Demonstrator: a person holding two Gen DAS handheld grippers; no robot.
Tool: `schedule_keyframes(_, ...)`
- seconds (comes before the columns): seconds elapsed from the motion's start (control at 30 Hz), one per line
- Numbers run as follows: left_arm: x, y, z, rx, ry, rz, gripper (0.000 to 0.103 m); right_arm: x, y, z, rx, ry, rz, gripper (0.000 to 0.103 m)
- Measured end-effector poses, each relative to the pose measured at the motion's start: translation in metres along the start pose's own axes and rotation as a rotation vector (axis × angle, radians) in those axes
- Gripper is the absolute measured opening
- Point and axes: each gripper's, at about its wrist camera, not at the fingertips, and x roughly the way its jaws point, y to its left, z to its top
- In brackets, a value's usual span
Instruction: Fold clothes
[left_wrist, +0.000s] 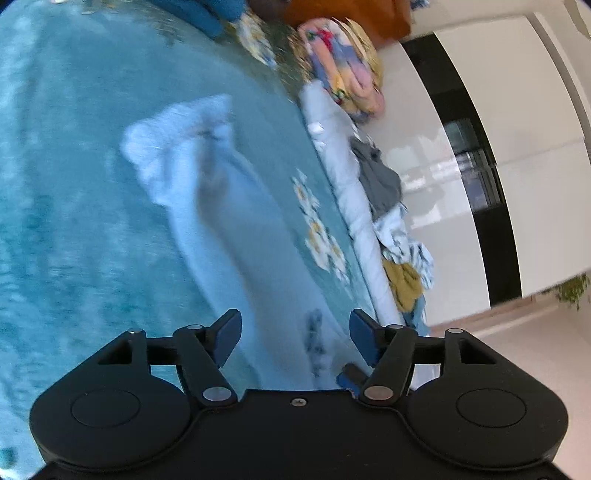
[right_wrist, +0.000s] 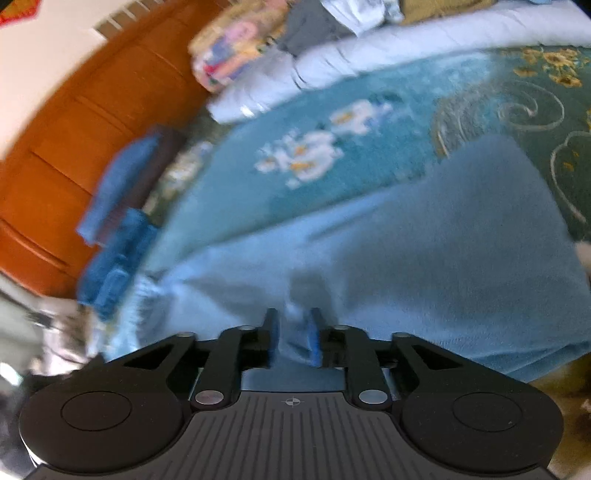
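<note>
The pale blue garment (left_wrist: 207, 206) lies on the teal bedspread (left_wrist: 74, 184), its long axis running to eleven o'clock from the left gripper (left_wrist: 295, 336), whose jaws stand apart and empty. The right gripper (right_wrist: 293, 336), nearer, has narrow jaws about a fold, probably loosened.

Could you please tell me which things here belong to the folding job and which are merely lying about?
In the job:
- pale blue fleece garment spread on the teal bed cover
- left hand-held gripper
- right hand-held gripper

Lying about:
- grey crumpled cloth
- mustard-yellow cloth
- multicoloured rolled blanket
- rolled white quilt
</note>
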Motion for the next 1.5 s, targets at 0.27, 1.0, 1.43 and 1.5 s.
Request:
schedule_keyframes(0.27, 0.083, -0.059, -0.021, 0.147, 0.182, 0.013, 0.068, -0.066, -0.057, 0.013, 0.112, -0.151, -0.030, 0.027)
schedule_keyframes(1.0, 0.160, -0.091, -0.043, 0.408, 0.238, 0.021, 0.017, -0.088, -0.135, 0.015, 0.268, -0.180, -0.066, 0.033)
schedule_keyframes(1.43, 0.143, -0.059, -0.031, 0.310, 0.203, 0.068, 0.024, -0.081, -0.120, 0.015, 0.229, -0.166, -0.060, 0.036)
schedule_keyframes(1.5, 0.129, -0.066, -0.023, 0.310, 0.162, 0.037, 0.027, -0.082, -0.117, 0.015, 0.222, -0.170, -0.061, 0.036)
